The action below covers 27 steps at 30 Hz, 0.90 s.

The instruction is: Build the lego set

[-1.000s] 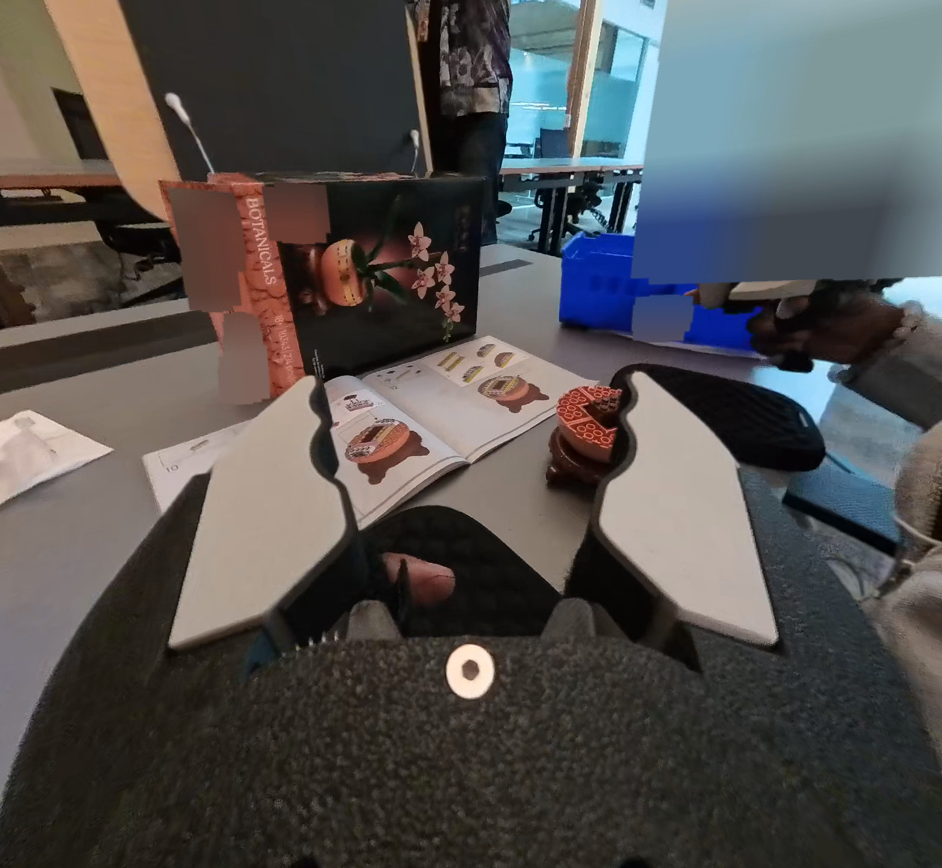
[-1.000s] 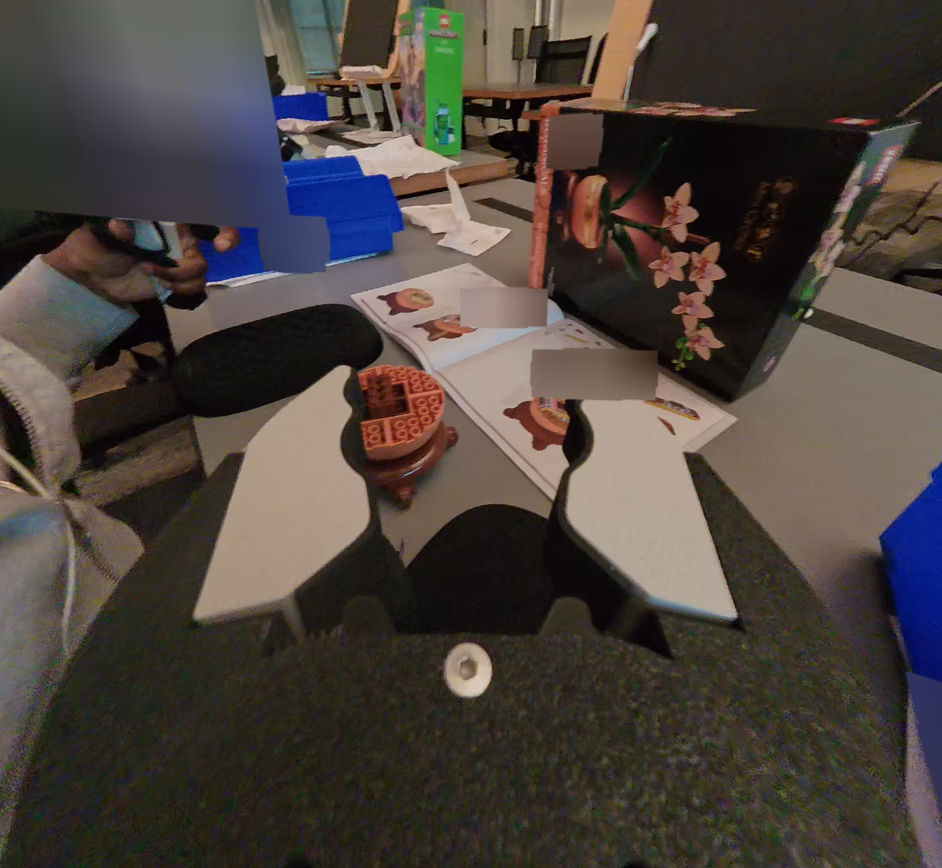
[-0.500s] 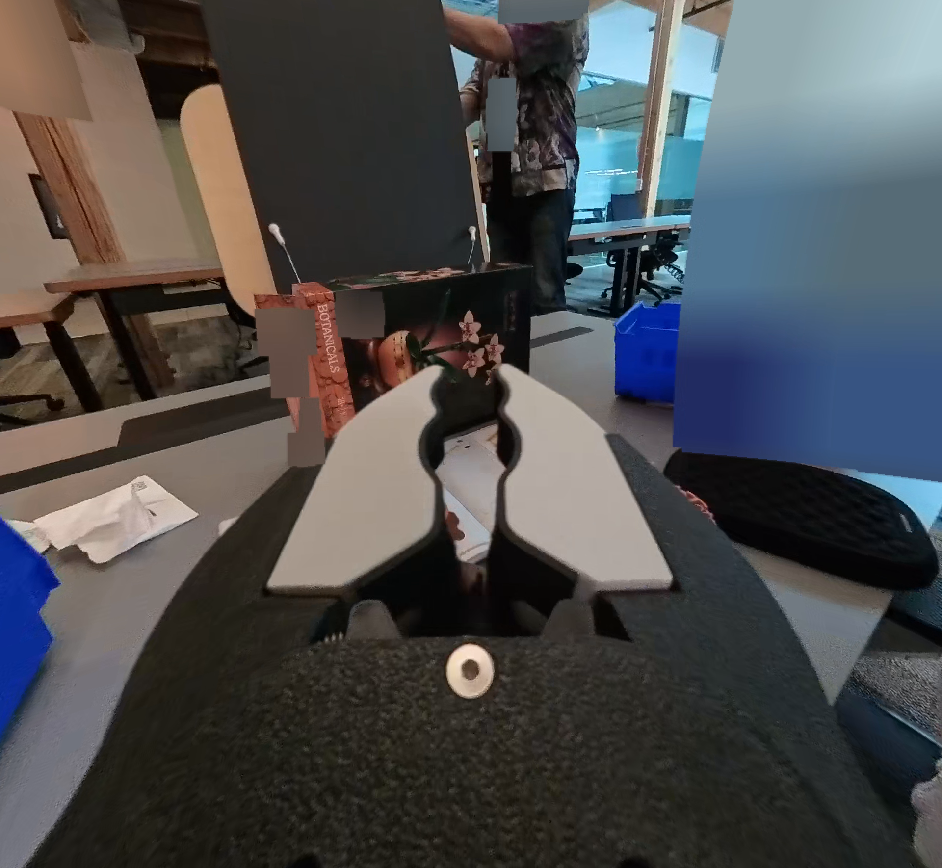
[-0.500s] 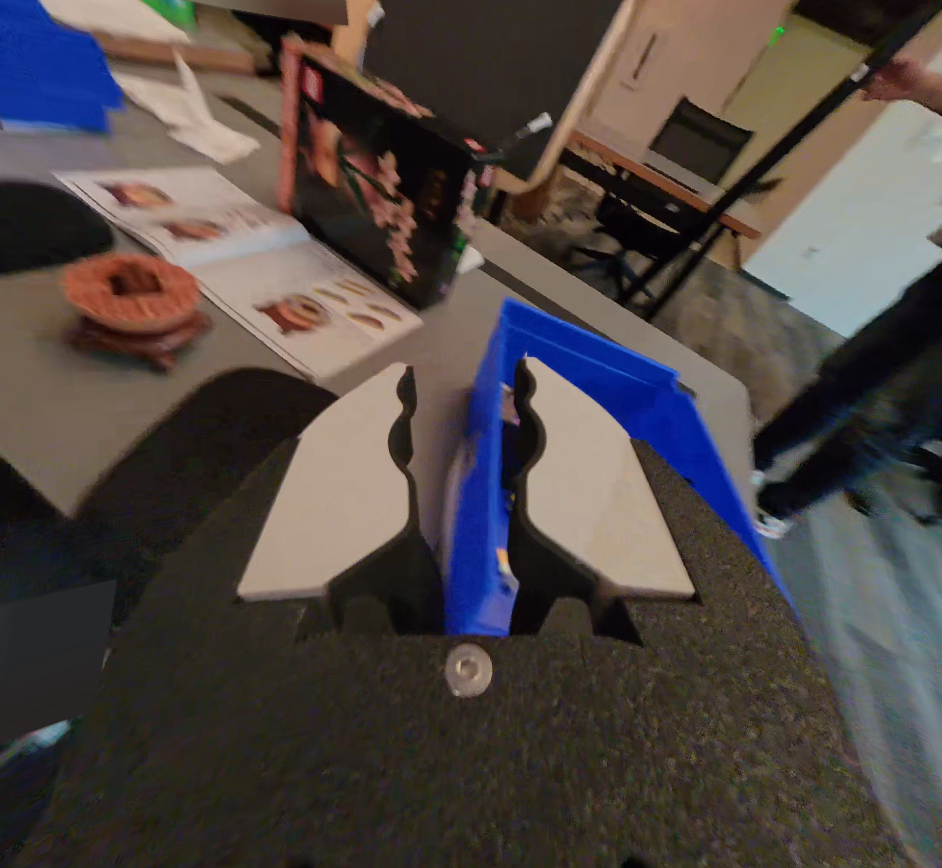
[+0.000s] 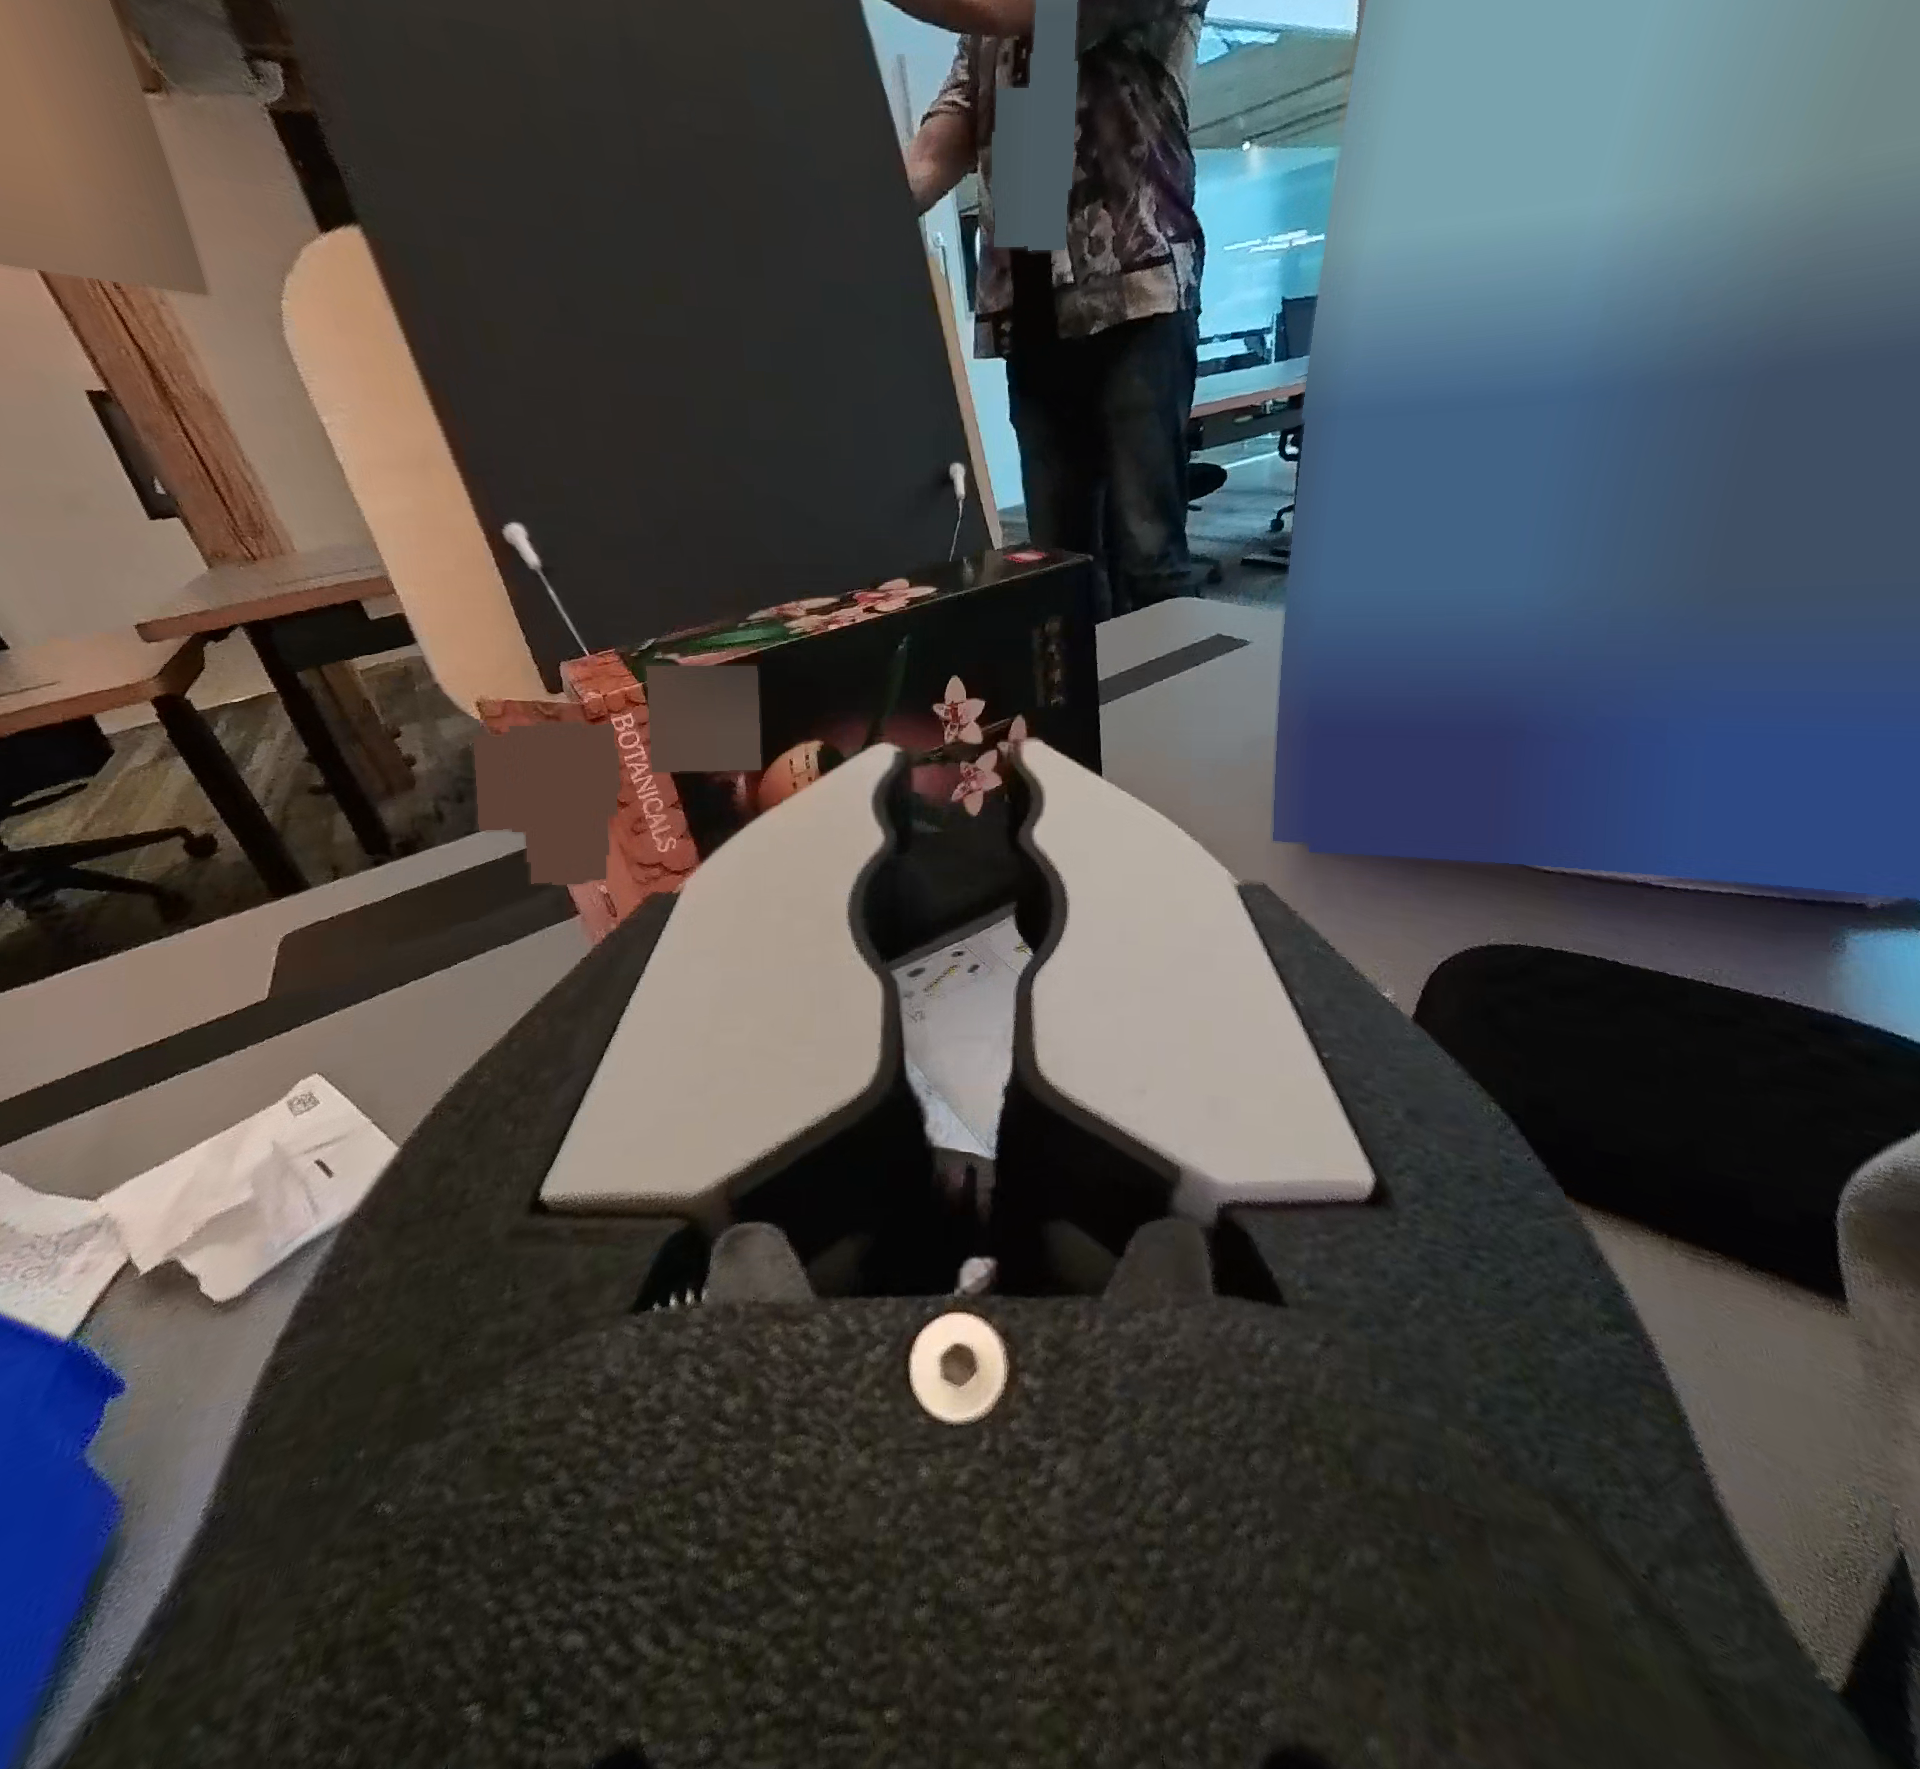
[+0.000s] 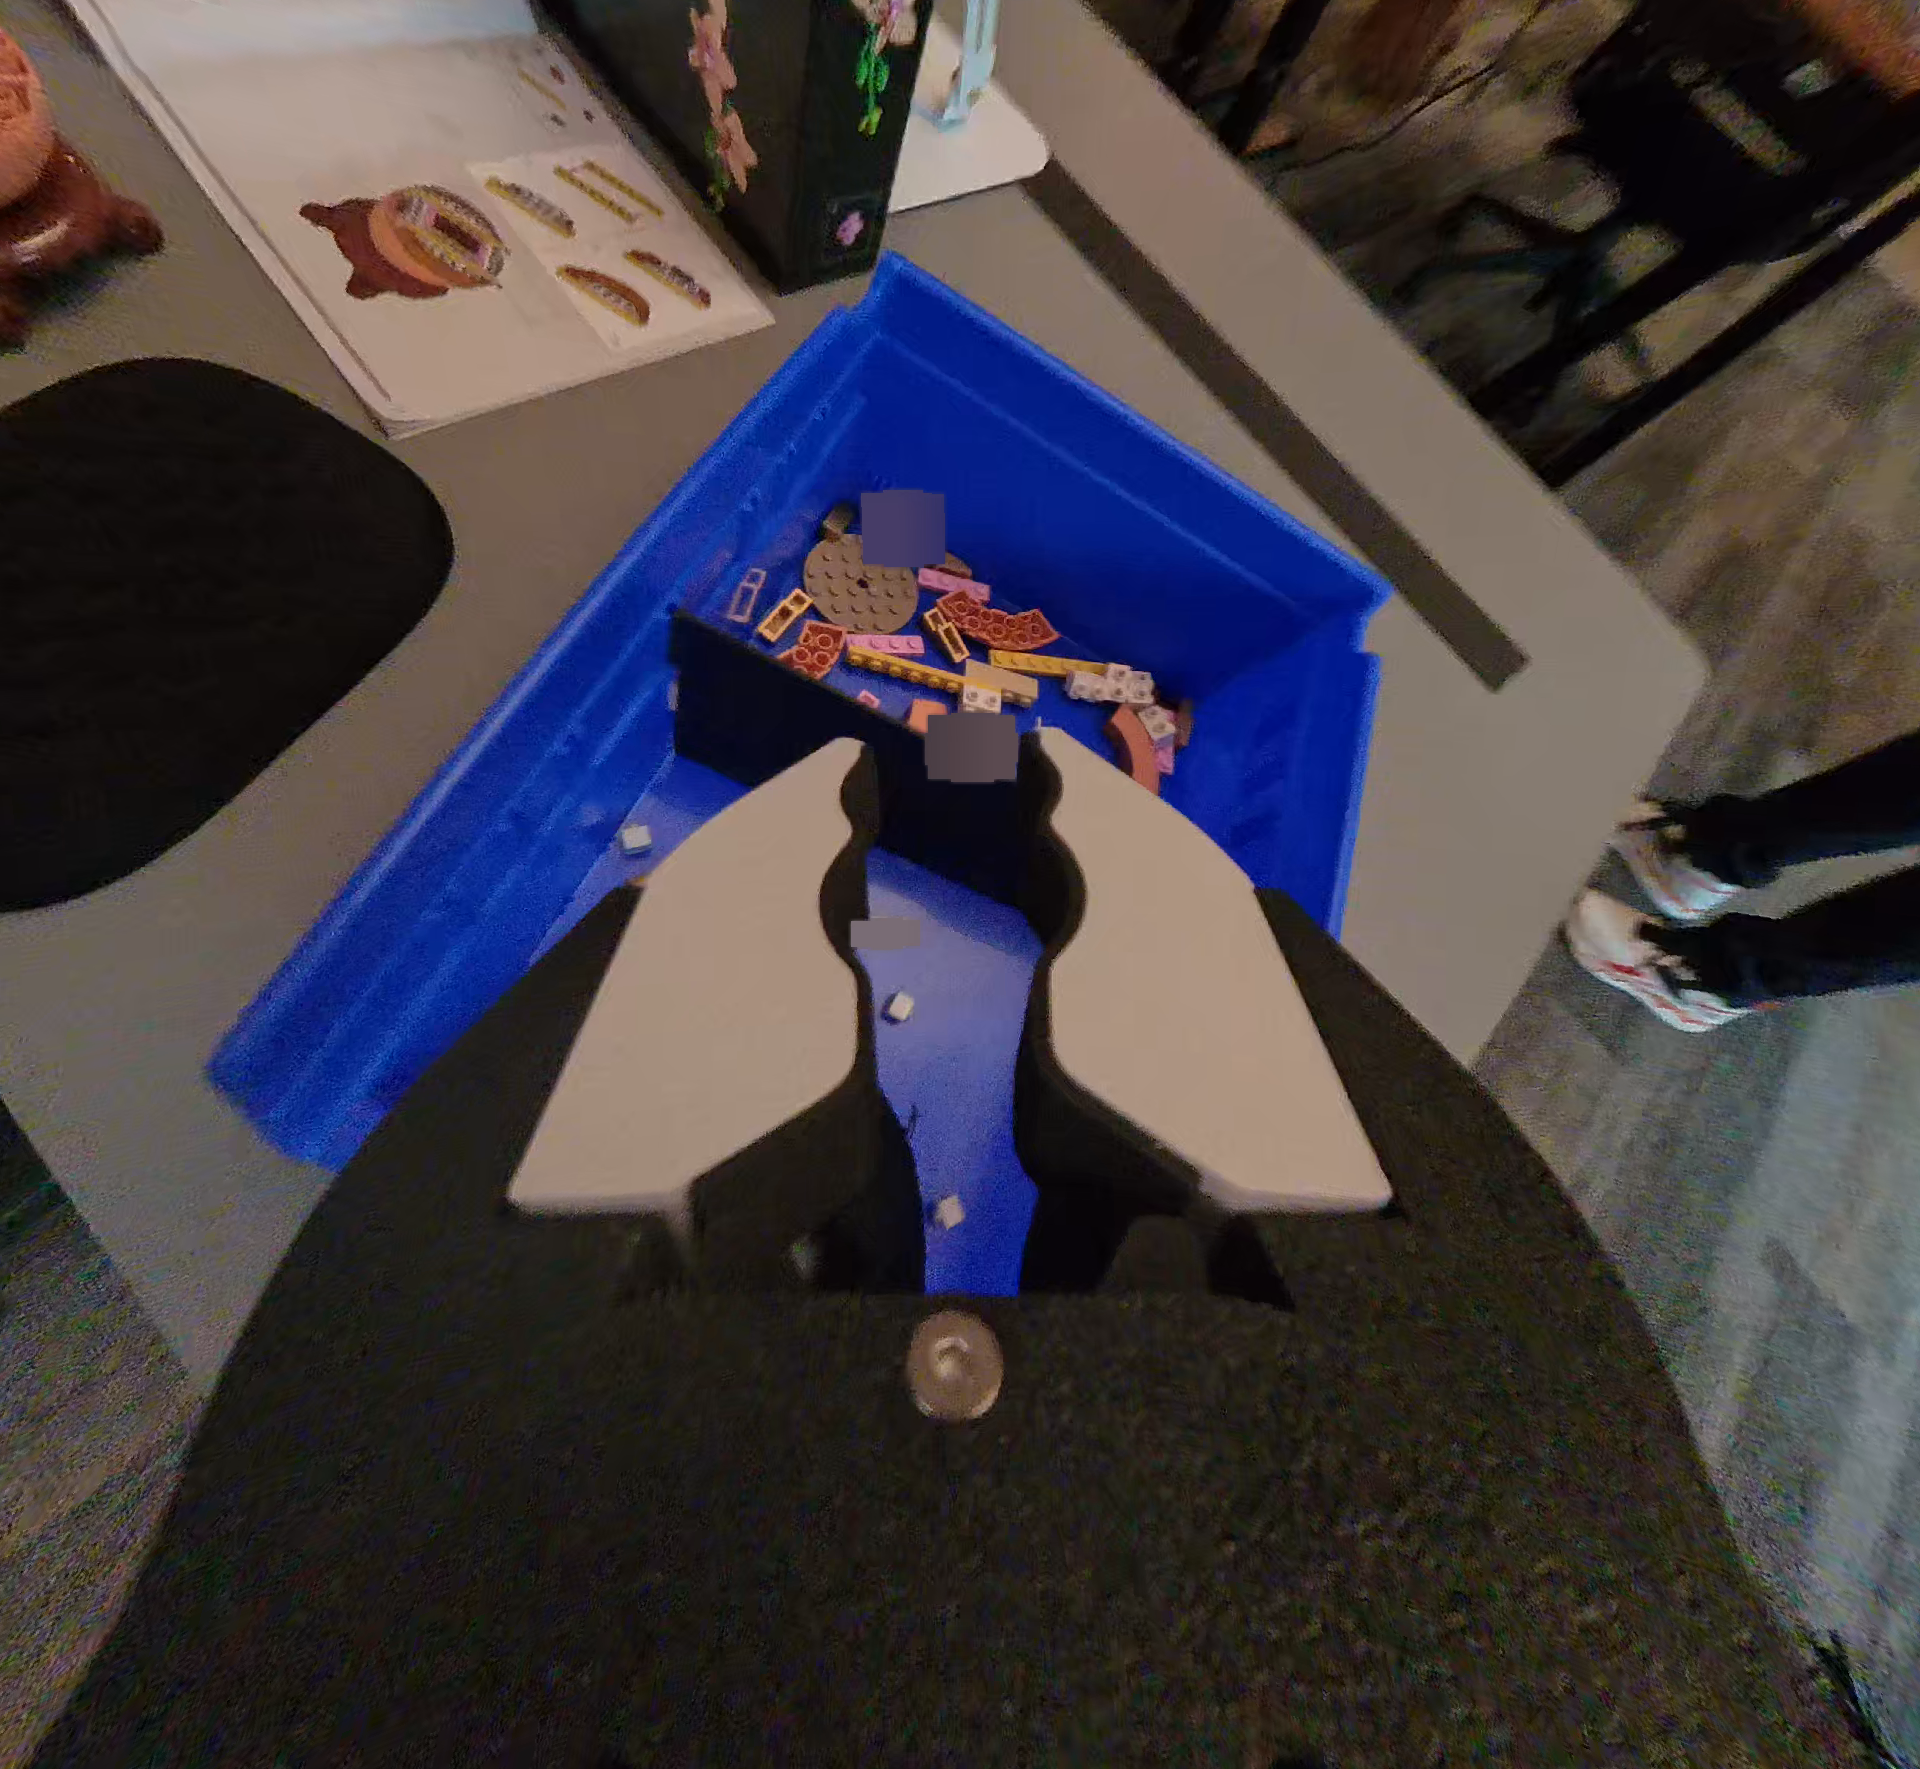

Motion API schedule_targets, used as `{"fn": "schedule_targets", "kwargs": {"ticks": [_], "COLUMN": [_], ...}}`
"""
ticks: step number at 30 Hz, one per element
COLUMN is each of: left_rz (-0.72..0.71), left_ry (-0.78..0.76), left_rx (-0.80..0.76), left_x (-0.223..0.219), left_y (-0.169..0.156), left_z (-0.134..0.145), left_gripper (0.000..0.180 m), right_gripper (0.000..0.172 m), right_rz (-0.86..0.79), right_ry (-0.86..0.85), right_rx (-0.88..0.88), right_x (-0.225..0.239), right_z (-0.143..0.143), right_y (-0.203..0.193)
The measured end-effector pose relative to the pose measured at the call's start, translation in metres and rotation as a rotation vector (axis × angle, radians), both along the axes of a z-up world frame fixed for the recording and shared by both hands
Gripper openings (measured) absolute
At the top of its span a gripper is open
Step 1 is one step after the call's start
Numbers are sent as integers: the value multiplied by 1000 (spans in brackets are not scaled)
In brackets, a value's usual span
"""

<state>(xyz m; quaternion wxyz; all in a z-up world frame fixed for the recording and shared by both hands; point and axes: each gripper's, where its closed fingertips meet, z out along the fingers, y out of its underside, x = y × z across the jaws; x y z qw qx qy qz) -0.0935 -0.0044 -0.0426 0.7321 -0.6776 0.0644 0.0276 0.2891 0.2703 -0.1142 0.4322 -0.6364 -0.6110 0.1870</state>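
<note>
Bricks (image 6: pixel 935 628) lie loose in the far compartment of a blue bin (image 6: pixel 582 680), just ahead of the right claw (image 6: pixel 951 753). A black divider (image 6: pixel 769 701) stands upright across the bin directly beyond the fingertips and apparently keeps the heap from spreading; only a few small grey pieces (image 6: pixel 899 1005) lie on the near side, beneath the claw. The right claw hovers above the bin, pointing down into it, its fingers narrowly parted and gripping nothing.

Ahead and to its left an instruction booklet (image 6: pixel 364 130) lies open flat on the grey table (image 6: pixel 1455 836), pages up (probably so they can be read), with a dark flower-printed box (image 6: pixel 727 57) standing on edge behind it. A partly built brown brick model (image 6: pixel 31 192) sits at the far left, a black pad (image 6: pixel 187 618) nearer.

The left claw (image 5: pixel 954 763) is raised clear of the table, aimed at the same box, fingers slightly apart and empty; crumpled paper (image 5: pixel 249 1189) lies to its lower left.
</note>
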Motion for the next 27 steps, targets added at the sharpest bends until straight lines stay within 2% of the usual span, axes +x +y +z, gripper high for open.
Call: {"fn": "schedule_targets", "kwargs": {"ticks": [3, 7, 10, 13, 20, 21, 23, 27], "left_rz": [-12, -12, 21, 54, 88, 95, 99, 111], "left_ry": [73, 190, 183, 163, 142, 147, 145, 133], "left_rx": [-44, -119, -151, -153, -157, -161, -155, -130], "left_x": [8, 9, -4, -20, -41, -43, -44, -44], "left_y": [11, 15, 12, 4, -9, -11, -14, -18], "left_z": [-3, -20, -30, -37, -48, -49, -49, -47], "left_gripper": [17, 19, 19, 19, 19, 19, 19, 20], "right_gripper": [43, 41, 41, 49, 49, 48, 33, 33], "right_rz": [49, -8, -61, -97, -165, -178, -174, -154], "right_ry": [-164, -406, -584, -667, -682, -701, -720, -737], "right_rx": [-196, -326, -403, -477, -571, -562, -537, -489], "right_x": [-31, -69, -78, -81, -88, -87, -85, -84], "right_z": [-20, -63, -107, -133, -151, -155, -156, -155], "right_y": [31, 69, 78, 77, 80, 82, 82, 82]}}
